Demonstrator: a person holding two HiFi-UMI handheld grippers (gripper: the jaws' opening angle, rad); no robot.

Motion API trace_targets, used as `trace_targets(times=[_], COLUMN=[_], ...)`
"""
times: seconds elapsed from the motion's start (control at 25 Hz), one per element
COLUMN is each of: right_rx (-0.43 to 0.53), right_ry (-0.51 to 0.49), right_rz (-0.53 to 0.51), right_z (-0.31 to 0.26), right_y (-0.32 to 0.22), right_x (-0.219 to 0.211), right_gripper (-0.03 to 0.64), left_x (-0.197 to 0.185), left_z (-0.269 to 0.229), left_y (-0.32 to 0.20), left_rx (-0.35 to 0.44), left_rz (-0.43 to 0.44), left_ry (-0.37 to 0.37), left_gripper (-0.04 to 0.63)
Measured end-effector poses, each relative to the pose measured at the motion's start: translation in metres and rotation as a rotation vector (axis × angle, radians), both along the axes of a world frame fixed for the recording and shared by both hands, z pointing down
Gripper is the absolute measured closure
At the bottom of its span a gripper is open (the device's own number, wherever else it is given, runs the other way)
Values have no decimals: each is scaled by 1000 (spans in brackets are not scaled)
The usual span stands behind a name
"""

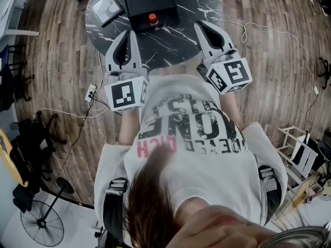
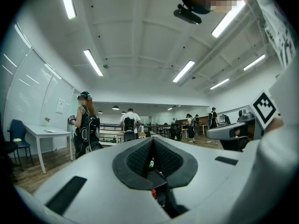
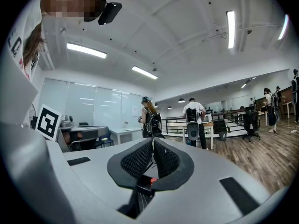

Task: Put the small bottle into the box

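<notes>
A small bottle with a red cap (image 1: 153, 18) stands at the front part of a black box (image 1: 155, 1) on the round dark marble table (image 1: 181, 35). Whether it is inside the box or on top of it I cannot tell. My left gripper (image 1: 129, 32) is shut and empty, its tip over the table's near left edge. My right gripper (image 1: 199, 24) is also shut and empty, to the right of the box. Both gripper views look out level across the room. In them the left gripper (image 2: 152, 146) and the right gripper (image 3: 152, 146) show black pads pressed together, and neither view shows the bottle or the box.
A grey framed tablet-like panel (image 1: 107, 8) lies on the table left of the box. Cables and a power strip (image 1: 91, 92) lie on the wooden floor, and a fan (image 1: 41, 222) stands at lower left. Several people (image 2: 86, 125) and white tables (image 2: 44, 134) are farther off.
</notes>
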State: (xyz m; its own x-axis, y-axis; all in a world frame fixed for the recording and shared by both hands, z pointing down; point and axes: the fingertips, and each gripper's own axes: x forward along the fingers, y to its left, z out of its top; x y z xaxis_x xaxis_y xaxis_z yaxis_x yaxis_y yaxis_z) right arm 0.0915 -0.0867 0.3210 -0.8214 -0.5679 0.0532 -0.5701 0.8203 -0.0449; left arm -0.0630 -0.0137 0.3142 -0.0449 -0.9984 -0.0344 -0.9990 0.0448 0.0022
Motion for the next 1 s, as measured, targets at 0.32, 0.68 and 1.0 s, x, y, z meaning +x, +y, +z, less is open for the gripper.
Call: trace_targets(times=[0.32,0.68,1.0], right_rx=[-4,-9,-12], right_ry=[0,13,23], right_rz=[-10,-13,-15], right_z=[1,2,3], right_y=[-2,-3,-5], right_x=[-5,-12,-16], right_gripper=[607,607,607], left_x=[-3,-7,-11], left_z=[-1,-2,0], left_y=[-4,-6,-8], left_rx=[4,5,0], left_rz=[5,13,14], left_ry=[-4,4,14], left_gripper=[592,592,592])
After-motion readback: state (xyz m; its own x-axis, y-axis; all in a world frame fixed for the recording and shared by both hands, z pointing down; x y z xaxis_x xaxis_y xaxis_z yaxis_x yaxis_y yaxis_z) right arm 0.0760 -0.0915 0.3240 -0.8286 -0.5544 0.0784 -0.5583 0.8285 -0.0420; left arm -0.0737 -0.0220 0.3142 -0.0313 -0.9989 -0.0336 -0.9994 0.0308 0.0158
